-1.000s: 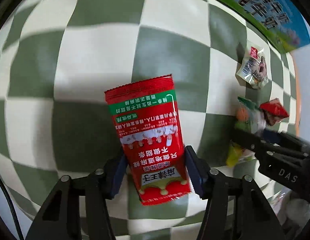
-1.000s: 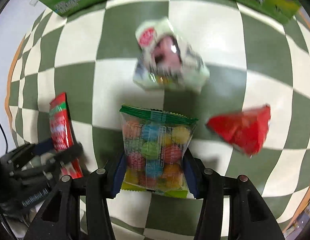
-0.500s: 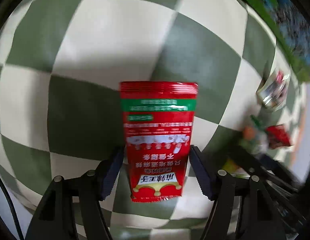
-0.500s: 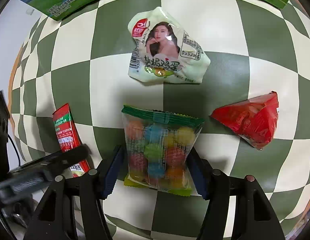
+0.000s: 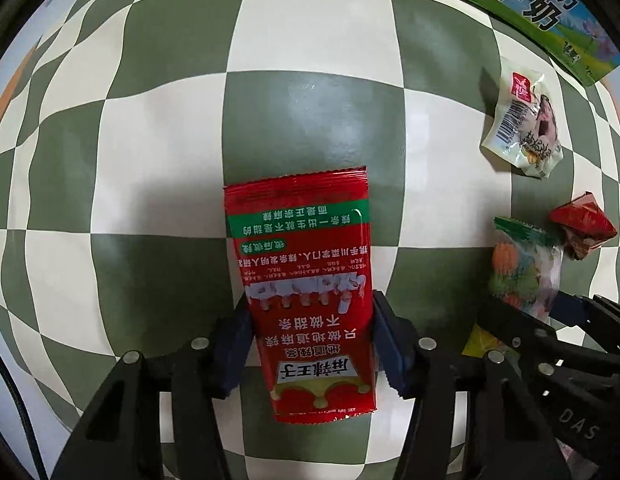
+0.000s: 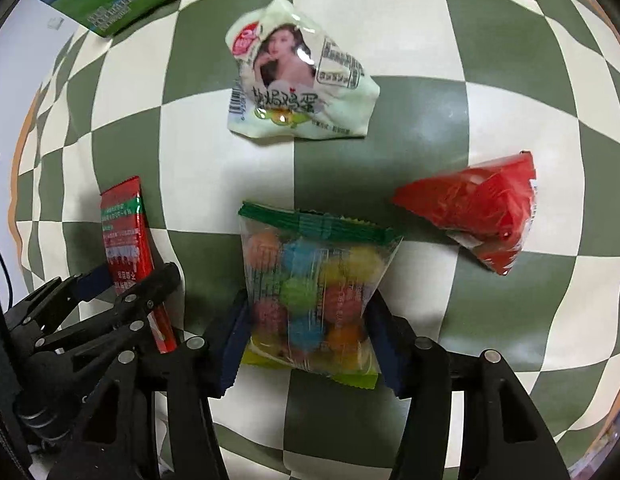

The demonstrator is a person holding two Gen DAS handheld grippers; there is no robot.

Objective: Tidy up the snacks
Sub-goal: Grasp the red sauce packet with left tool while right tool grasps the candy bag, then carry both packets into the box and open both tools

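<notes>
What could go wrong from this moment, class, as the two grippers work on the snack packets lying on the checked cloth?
1. The left gripper grips the red sachet only near its lower end; its jaws have just been closing, and the smooth film could slip or crumple.
2. The right gripper squeezes the candy bag across its round sweets, which may shift and loosen the grip.
3. The two grippers work close together, so they could collide or knock the red triangular packet.

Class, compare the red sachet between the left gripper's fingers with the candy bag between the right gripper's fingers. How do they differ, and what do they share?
The red sachet is opaque and printed; the candy bag is clear, showing coloured balls. The sachet is flat and narrow; the bag is puffy and wider. Both lie on the checkered cloth, each between gripper fingers.
</notes>
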